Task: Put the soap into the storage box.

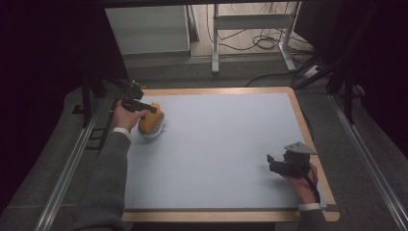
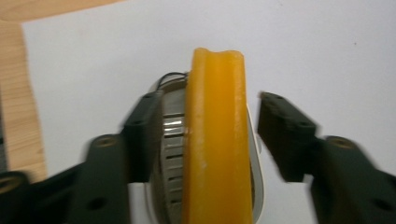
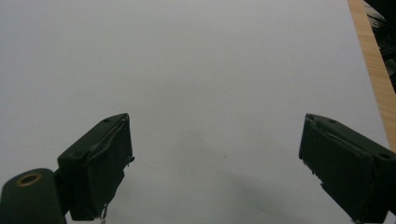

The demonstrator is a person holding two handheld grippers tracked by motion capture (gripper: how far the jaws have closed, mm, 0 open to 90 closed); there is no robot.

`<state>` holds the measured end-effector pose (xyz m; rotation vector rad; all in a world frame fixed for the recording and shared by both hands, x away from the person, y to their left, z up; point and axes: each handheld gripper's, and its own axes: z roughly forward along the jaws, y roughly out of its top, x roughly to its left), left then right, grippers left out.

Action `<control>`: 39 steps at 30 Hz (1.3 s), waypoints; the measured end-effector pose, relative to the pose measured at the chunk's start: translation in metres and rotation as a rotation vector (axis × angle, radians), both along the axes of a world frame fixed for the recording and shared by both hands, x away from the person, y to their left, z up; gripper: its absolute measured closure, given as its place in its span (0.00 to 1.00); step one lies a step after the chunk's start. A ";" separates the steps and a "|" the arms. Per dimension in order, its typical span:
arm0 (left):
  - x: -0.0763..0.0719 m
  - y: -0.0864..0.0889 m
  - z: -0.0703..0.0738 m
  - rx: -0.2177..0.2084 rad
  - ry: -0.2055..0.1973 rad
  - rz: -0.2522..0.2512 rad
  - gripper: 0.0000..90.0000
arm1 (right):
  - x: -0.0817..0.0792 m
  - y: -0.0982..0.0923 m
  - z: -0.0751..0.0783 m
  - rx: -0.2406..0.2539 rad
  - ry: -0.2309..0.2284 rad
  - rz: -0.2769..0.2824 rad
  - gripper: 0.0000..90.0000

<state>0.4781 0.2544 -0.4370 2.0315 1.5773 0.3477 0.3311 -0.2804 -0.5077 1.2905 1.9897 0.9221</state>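
Object: an orange block (image 2: 215, 140) with a smooth, slightly waxy face and a shallow groove along its top edge, standing on edge in a white oval dish (image 2: 258, 186) that carries a slotted metal insert (image 2: 172, 149).
Object position: far-left part of the tabletop (image 1: 216, 144), near the wooden border; in the high view the orange block (image 1: 149, 122) sits in the white dish (image 1: 156, 131) just beside the left hand (image 1: 126, 117).
Left tool: the left tool (image 2: 205, 135) straddles the block, jaws matt black and blocky. The jaw at the left of the left gripper view lies beside the dish's metal insert; the other stands clear of the block with a visible gap. Jaws parted, nothing clamped. From above the left tool (image 1: 144, 108) lies over the block.
Right tool: the right tool (image 3: 215, 163) has its jaws spread wide, with bare pale surface between them. In the high view the right tool (image 1: 273, 162) sits near the right edge, held by the right hand (image 1: 303, 185), a grey three-cornered plate on top.
Tabletop: flat, pale blue-grey mat surface framed by a light wood border (image 1: 216, 90).
Sleeves: grey fabric on the left forearm (image 1: 103, 187).
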 end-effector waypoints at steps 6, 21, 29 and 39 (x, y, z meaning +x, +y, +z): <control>-0.011 0.003 0.010 0.033 -0.040 0.002 0.33 | -0.001 0.001 0.001 0.002 -0.005 0.005 0.10; -0.036 0.004 0.024 0.036 -0.116 -0.031 0.27 | 0.000 0.002 0.000 -0.006 0.001 0.007 0.10; -0.069 0.000 0.022 0.010 -0.153 -0.109 0.26 | -0.001 0.004 0.001 -0.003 -0.003 0.011 0.10; -0.107 -0.012 -0.002 -0.035 -0.174 -0.208 0.26 | 0.000 0.005 0.000 -0.006 0.000 0.014 0.10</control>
